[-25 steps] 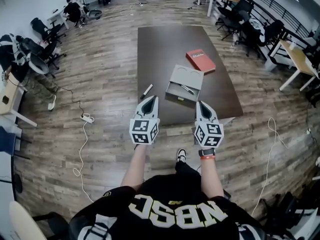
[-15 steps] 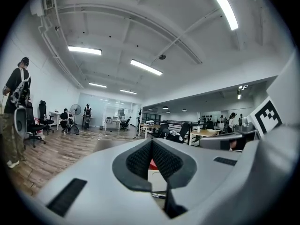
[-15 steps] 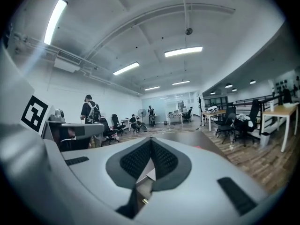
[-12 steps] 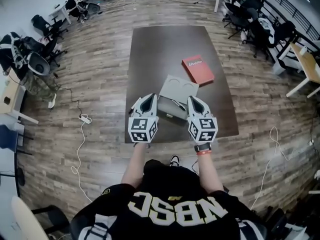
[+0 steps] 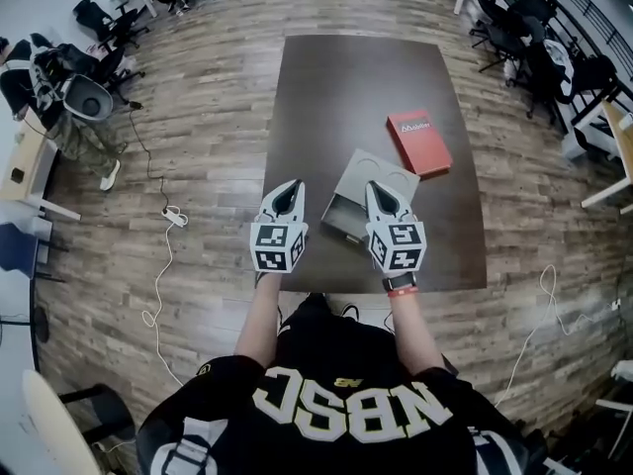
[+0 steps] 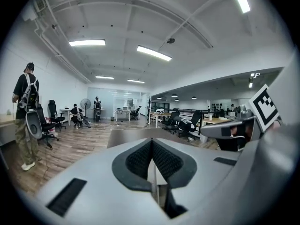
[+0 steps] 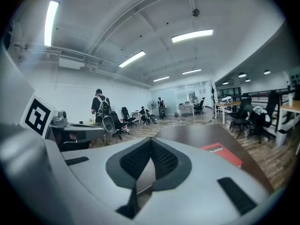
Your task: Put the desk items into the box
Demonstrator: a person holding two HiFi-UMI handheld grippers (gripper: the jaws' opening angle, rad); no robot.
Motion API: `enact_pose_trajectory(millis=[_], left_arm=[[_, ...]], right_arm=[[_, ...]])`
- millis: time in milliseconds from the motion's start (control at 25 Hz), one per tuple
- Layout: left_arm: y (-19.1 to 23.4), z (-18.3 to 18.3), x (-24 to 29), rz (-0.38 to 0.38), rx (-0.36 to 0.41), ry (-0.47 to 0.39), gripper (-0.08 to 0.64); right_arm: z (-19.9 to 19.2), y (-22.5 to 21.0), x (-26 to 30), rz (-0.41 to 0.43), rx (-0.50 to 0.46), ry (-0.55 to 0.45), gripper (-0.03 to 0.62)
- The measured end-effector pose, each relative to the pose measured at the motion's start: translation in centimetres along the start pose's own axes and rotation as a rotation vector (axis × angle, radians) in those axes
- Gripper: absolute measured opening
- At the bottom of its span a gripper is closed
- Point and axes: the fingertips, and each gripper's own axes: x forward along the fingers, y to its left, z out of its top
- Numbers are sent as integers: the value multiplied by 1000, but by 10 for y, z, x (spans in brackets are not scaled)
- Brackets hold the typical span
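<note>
On the dark brown table (image 5: 346, 87) a grey box (image 5: 341, 216) lies open, with its lid (image 5: 384, 171) behind it. A red book (image 5: 419, 142) lies to the box's far right and also shows in the right gripper view (image 7: 222, 153). My left gripper (image 5: 289, 184) hovers over the table's near left part, just left of the box; it is shut and holds nothing (image 6: 152, 142). My right gripper (image 5: 374, 186) hangs over the box's right side, also shut and holding nothing (image 7: 151, 141). It hides part of the box's inside.
Wooden floor surrounds the table. Office chairs (image 5: 84, 92) and a standing person (image 6: 26, 111) are at the left. A white cable (image 5: 163, 265) trails on the floor. Desks and chairs (image 5: 534, 38) line the right side.
Both grippers came forward over the table's near edge and now flank the box. The black marker seen left of the box no longer shows; the left gripper covers that spot.
</note>
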Motion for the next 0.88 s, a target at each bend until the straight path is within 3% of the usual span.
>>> enact_pose_trajectory(millis=[160,480,880], left_arm=[[26,-24,5,-1,31,80,15],[77,-65,5,41,-32,179,16],[106,-110,2,80,-75,275,17]], right_arm=[[-2,19,32,53,-22,29,9],[-11,56,85,155,-55,93,9],[-31,74,111,241,-86,181,9]])
